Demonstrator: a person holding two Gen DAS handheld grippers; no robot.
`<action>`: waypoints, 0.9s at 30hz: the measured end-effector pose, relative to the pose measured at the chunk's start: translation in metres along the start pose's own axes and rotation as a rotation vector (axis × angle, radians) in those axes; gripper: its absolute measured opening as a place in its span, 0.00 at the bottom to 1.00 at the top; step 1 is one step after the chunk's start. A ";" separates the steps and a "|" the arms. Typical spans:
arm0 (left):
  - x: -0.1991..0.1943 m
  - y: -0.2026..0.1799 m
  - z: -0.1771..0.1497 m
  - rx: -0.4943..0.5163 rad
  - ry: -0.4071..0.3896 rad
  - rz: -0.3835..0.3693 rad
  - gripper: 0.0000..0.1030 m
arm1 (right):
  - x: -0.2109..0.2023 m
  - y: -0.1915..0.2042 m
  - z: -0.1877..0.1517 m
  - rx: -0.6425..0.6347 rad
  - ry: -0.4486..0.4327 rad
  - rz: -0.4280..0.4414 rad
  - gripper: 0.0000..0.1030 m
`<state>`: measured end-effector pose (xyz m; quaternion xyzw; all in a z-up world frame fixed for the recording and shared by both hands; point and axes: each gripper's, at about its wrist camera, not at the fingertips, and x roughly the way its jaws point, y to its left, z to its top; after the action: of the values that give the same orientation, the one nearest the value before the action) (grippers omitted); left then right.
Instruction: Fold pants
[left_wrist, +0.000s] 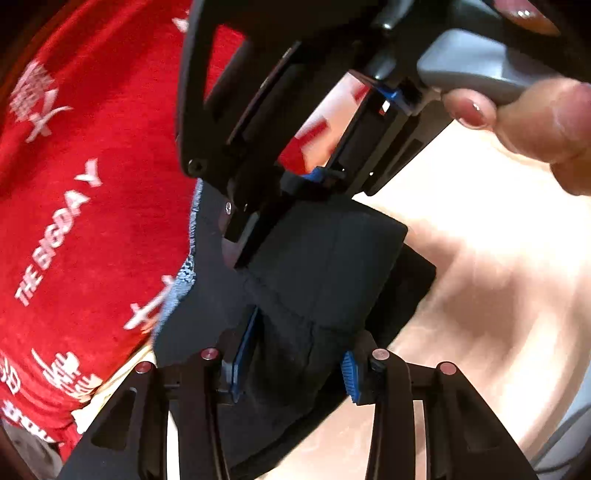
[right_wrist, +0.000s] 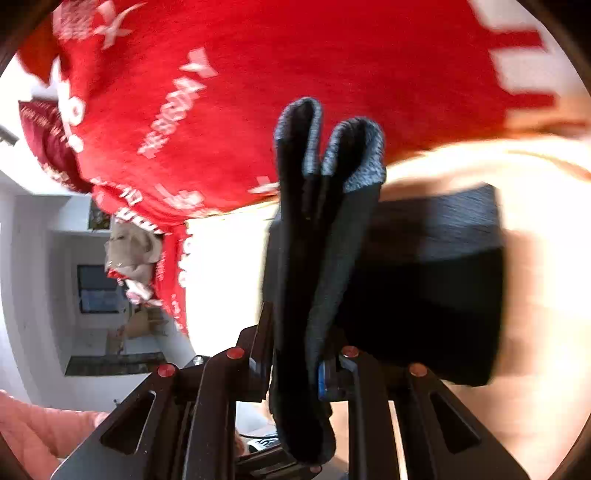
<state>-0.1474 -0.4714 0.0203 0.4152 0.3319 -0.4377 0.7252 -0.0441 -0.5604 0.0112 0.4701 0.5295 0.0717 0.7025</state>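
1. The pants (left_wrist: 325, 266) hang in the air between the two grippers, above a pale desk (left_wrist: 480, 258) and beside a red printed cloth (left_wrist: 74, 184). The risk, as I judge it, is that the stacked layers slide out of one grip, since each gripper holds only an edge of a thick bundle.
2. The left gripper (left_wrist: 291, 365) pinches a bunched fold of the pants between its blue-padded fingers (left_wrist: 349, 376); the fingers stand fairly wide around the cloth, so the hold may be loose.
3. The right gripper (right_wrist: 295, 369) is pressed on a doubled band of fabric that stands up between its fingers in two rounded loops. If either loop slips, the fold would fall open.
4. Both views are blurred with motion, so a quick swing could fling the free part off line and land it crooked on the desk.
5. The pants are black or very dark, thick and matte, already folded into a squarish block with a grey knitted lining showing at the folded edges.
6. A hand (left_wrist: 535, 122) with painted nails holds the right gripper's handle, close to the left one; the two tools could knock together.
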 end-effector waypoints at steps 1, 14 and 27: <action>0.008 -0.005 0.003 0.008 0.017 -0.003 0.39 | 0.002 -0.009 0.000 0.012 0.001 -0.004 0.19; 0.009 0.006 -0.020 -0.027 0.120 -0.084 0.65 | 0.016 -0.074 -0.016 0.128 -0.012 -0.095 0.25; 0.008 0.117 -0.063 -0.414 0.288 -0.097 0.65 | -0.029 -0.060 -0.071 0.125 -0.109 -0.403 0.26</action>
<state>-0.0450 -0.3856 0.0230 0.2996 0.5339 -0.3311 0.7180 -0.1374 -0.5691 -0.0132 0.4006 0.5776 -0.1285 0.6996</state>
